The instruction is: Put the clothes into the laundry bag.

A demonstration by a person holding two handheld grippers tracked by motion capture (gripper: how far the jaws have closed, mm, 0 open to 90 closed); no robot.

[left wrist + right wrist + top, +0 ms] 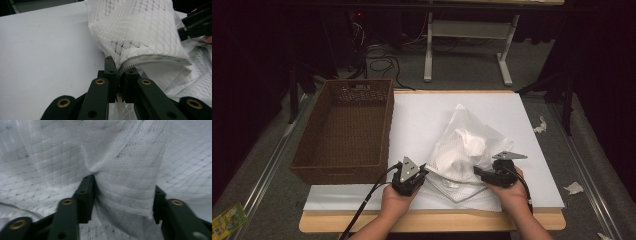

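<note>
A white mesh laundry bag (pixel 464 142) lies crumpled on the white table top (pixel 422 110), its zipped edge toward me. My left gripper (pixel 424 167) is at the bag's near left corner. In the left gripper view it (pixel 119 72) is shut on the bag's grey zipper edge (pixel 155 58), with the mesh (pixel 140 30) bulging above. My right gripper (pixel 479 172) is at the bag's near right side. In the right gripper view its jaws (pixel 123 192) stand apart with a loose fold of mesh (pixel 120 150) hanging between them. The right gripper (pixel 197 23) also shows across the bag in the left gripper view.
A brown wicker basket (pixel 384 125) stands empty on the table's left side, close to my left hand. A flat white folded cloth (pixel 459 194) lies under the bag's near edge. Paper scraps (pixel 574 188) lie on the floor at right. A white stand (pixel 467 30) is behind the table.
</note>
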